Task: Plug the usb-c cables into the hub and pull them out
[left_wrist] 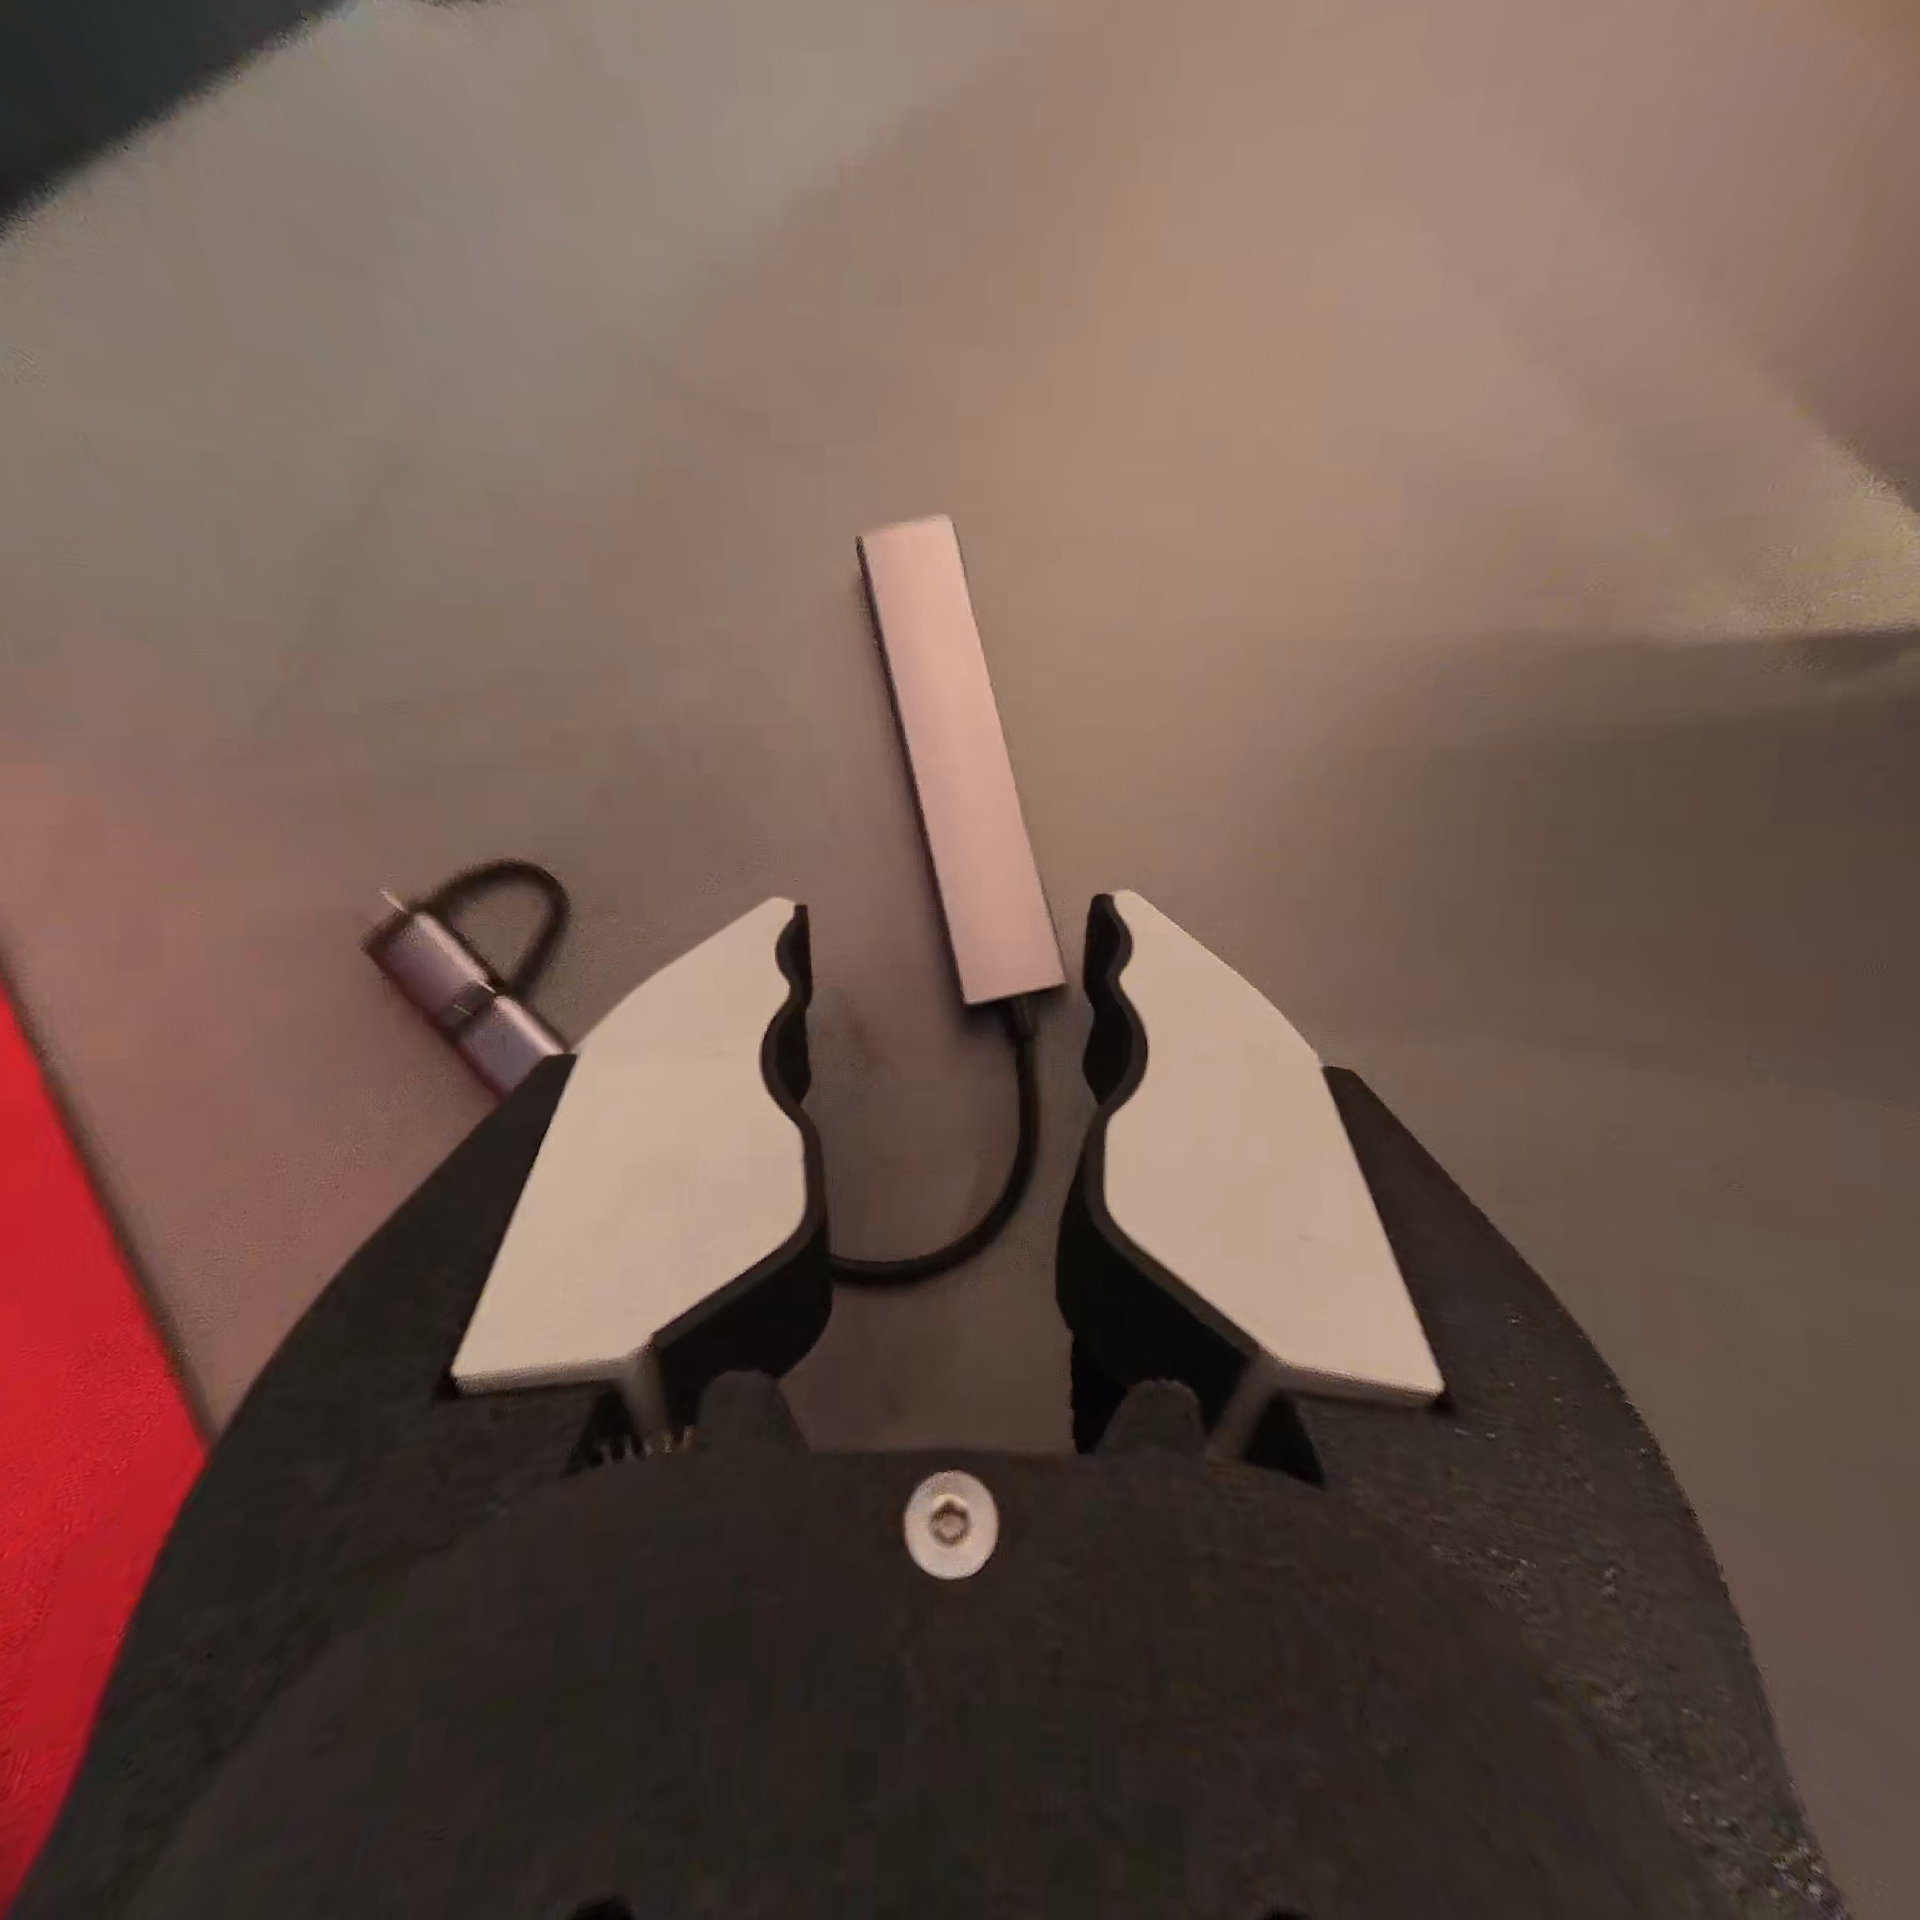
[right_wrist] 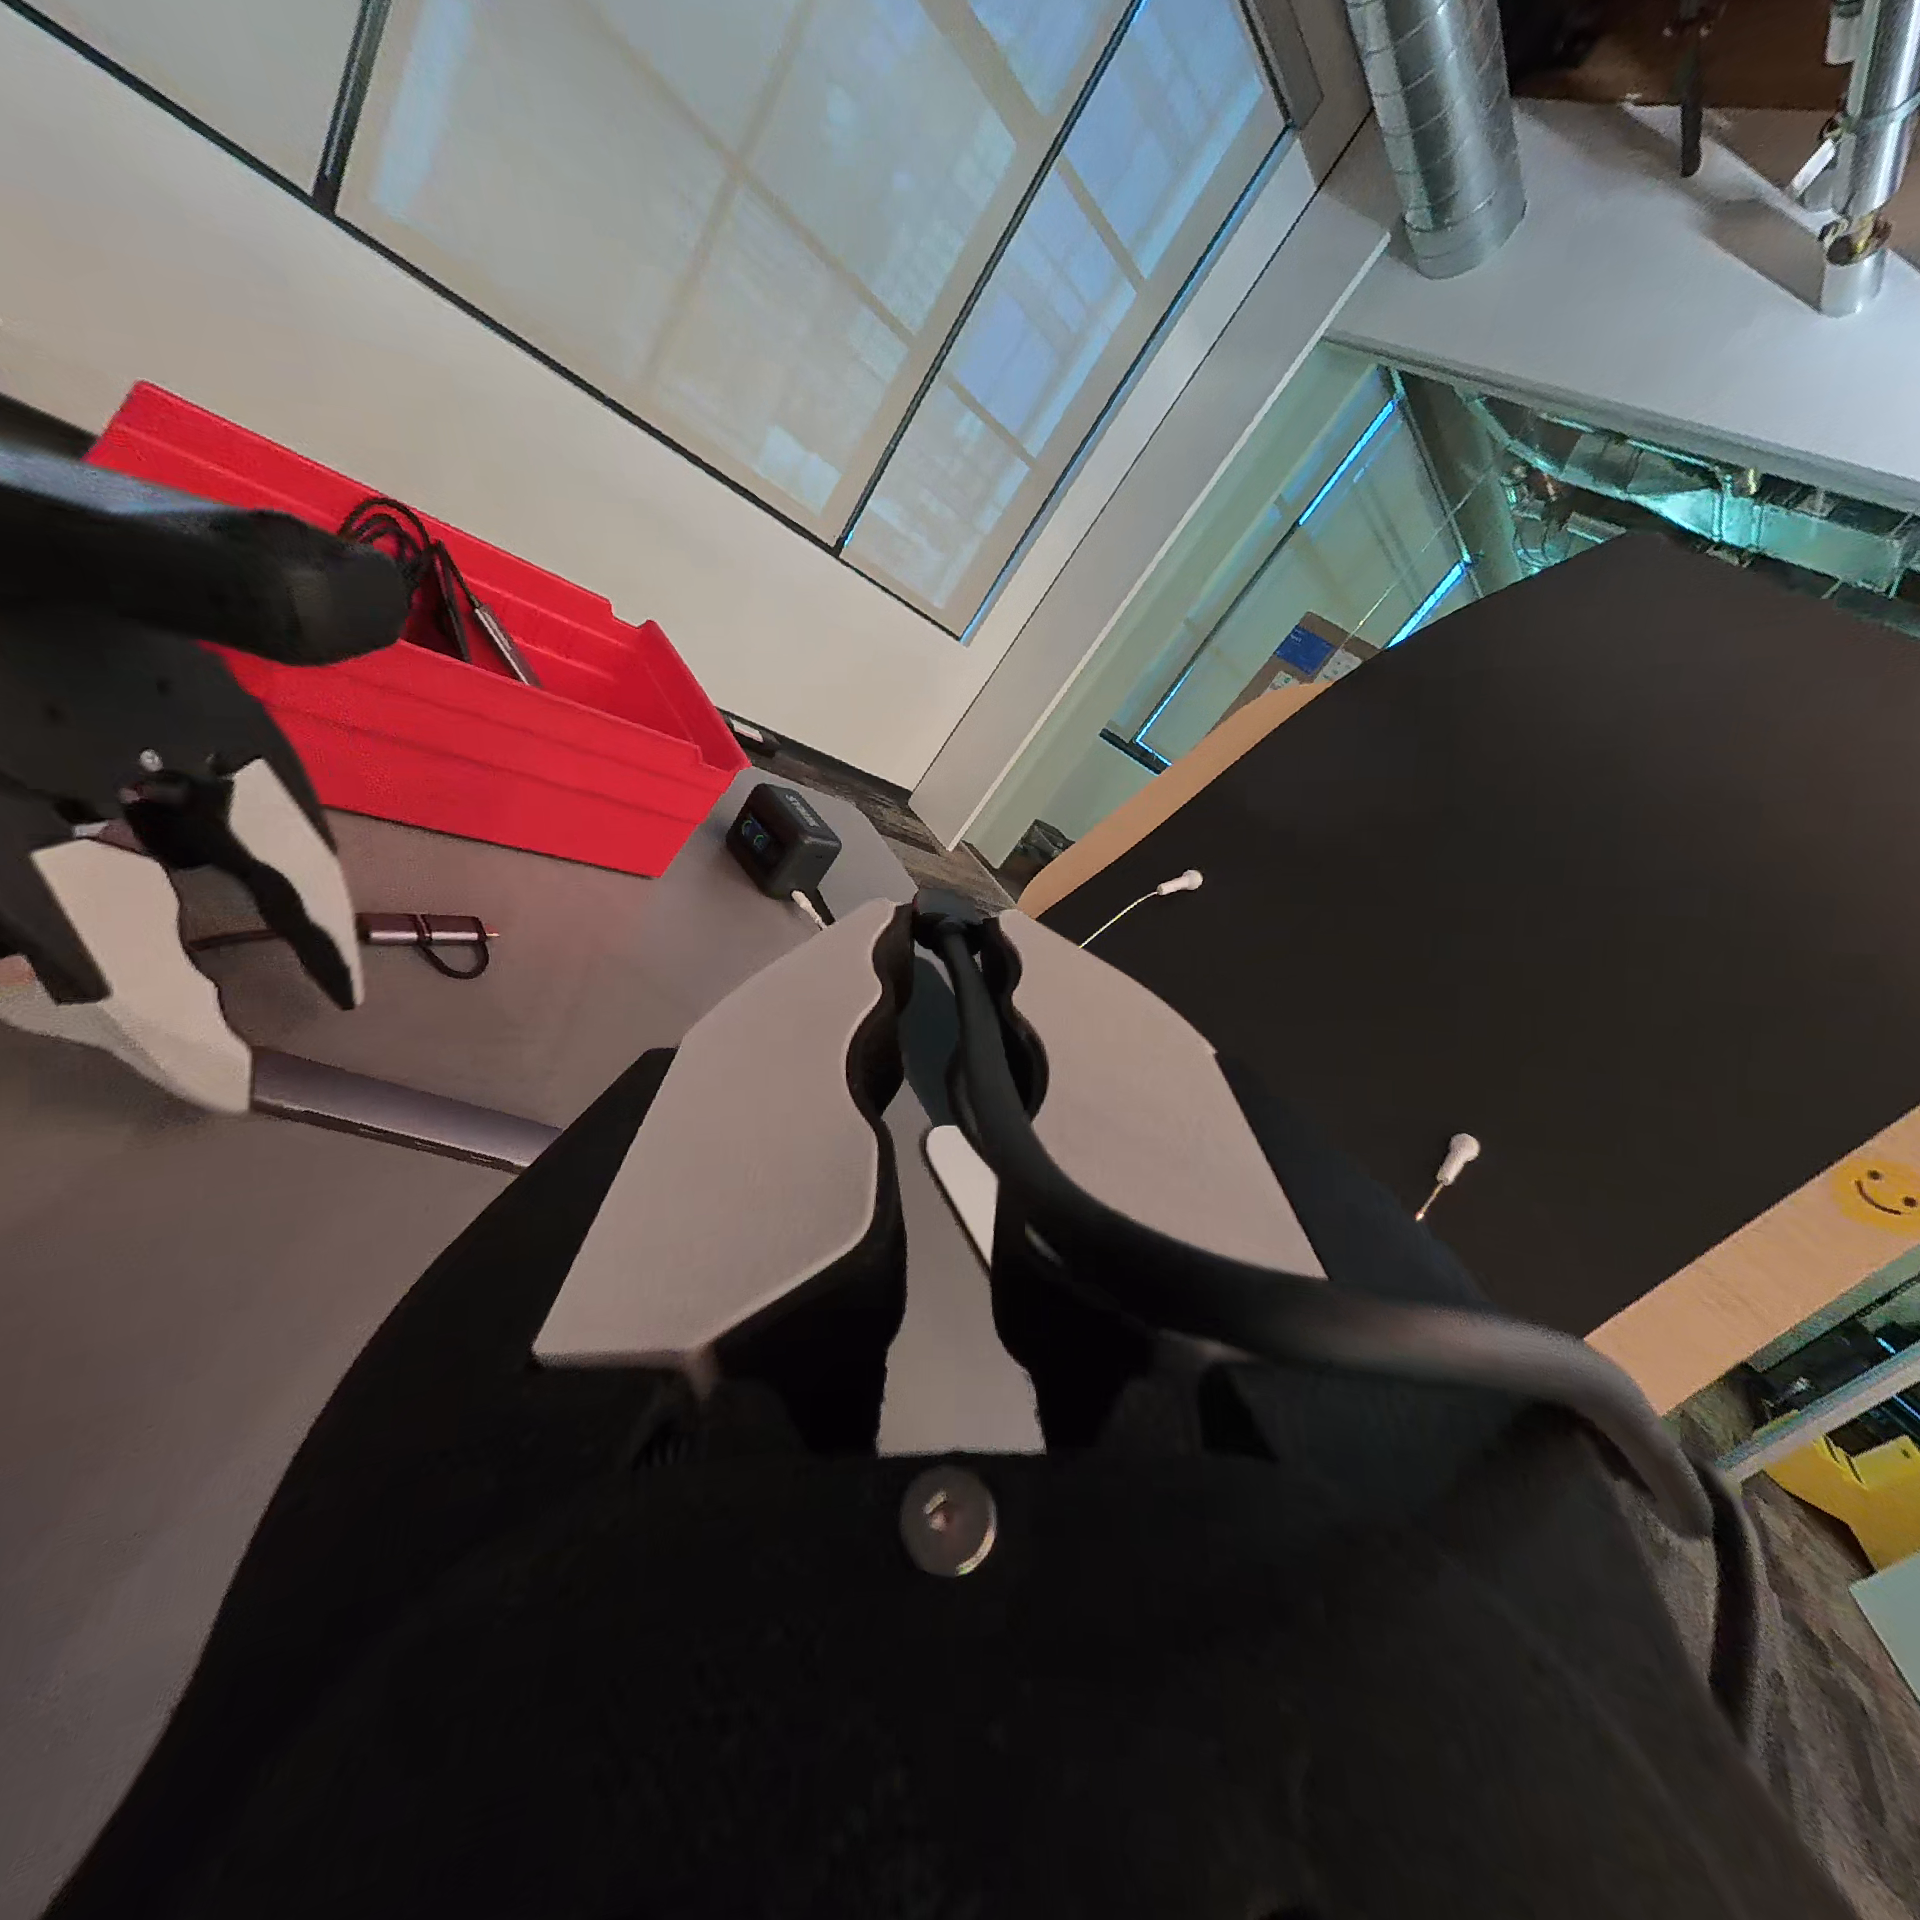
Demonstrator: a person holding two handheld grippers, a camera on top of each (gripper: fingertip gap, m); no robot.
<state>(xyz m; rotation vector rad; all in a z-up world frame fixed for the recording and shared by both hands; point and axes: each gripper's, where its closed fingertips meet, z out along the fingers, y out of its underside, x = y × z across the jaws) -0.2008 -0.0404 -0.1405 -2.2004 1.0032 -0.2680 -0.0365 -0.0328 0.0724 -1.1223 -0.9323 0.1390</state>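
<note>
A grey surface (right_wrist: pixel 187 1299) fills the lower left of the right wrist view. Behind it a white wall (right_wrist: pixel 436 343) carries a large gridded window (right_wrist: pixel 790 239), daylit. Upper right, a ribbed metal duct (right_wrist: pixel 1444 125) runs along the ceiling. A black panel (right_wrist: pixel 1558 914) on a pale wooden top (right_wrist: pixel 1756 1278) fills the right.

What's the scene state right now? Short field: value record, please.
left gripper: open, hovering above the hub's cable end, holding nothing
right gripper: shut on black cable, raised off the table
hub: flat on grey table, own lead curling back between the left fingers
adapter: short looped one, on table left of hub
red bin: at table edge, more cables inside
plugged in: nothing visible
</note>
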